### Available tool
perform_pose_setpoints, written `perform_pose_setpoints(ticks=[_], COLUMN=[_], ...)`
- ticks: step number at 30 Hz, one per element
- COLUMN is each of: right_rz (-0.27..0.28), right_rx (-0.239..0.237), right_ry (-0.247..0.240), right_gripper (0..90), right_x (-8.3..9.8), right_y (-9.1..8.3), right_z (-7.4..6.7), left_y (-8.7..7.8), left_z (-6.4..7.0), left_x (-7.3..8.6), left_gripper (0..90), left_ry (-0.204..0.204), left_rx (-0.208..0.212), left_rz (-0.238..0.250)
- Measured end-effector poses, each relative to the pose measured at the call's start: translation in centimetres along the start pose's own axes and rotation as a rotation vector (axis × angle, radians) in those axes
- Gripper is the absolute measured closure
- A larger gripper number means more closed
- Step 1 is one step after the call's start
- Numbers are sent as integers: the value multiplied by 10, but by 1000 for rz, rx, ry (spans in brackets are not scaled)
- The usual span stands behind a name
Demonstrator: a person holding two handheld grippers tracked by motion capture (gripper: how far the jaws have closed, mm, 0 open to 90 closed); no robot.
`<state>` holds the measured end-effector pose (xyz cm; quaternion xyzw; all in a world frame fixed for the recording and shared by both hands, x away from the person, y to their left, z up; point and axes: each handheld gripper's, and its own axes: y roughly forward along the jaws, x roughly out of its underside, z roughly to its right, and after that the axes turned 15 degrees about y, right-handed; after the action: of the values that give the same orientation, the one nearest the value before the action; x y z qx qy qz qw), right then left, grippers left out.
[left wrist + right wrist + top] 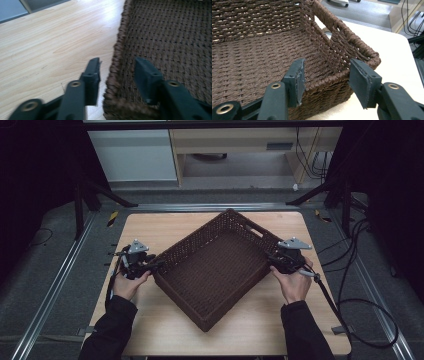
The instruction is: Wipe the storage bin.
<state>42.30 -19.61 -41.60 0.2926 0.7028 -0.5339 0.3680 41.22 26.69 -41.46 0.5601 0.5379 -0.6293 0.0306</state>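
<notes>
basket (215, 265): skewed mid-surface (150, 227), empty | left claw (150, 265): apart, straddling rim, no clamp | right claw (274, 261): apart at the corner (handle-slot end) | risk: one-sided pinch lets basket pivot, slip from pads
</notes>
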Motion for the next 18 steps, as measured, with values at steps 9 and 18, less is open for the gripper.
perform_pose_setpoints(ticks=[9,18], right_rz=[-16,-47], right_rx=[-75,-112], right_ry=[-41,-11], right_gripper=[413,463], right_x=[2,10], right_y=[-19,-9], right_z=[-12,-23], left_y=[-8,-14], left_z=[16,18], left_x=[3,-2], left_gripper=[557,506], left_ry=[10,-2], left_rx=[4,-4], left_rz=[-2,18])
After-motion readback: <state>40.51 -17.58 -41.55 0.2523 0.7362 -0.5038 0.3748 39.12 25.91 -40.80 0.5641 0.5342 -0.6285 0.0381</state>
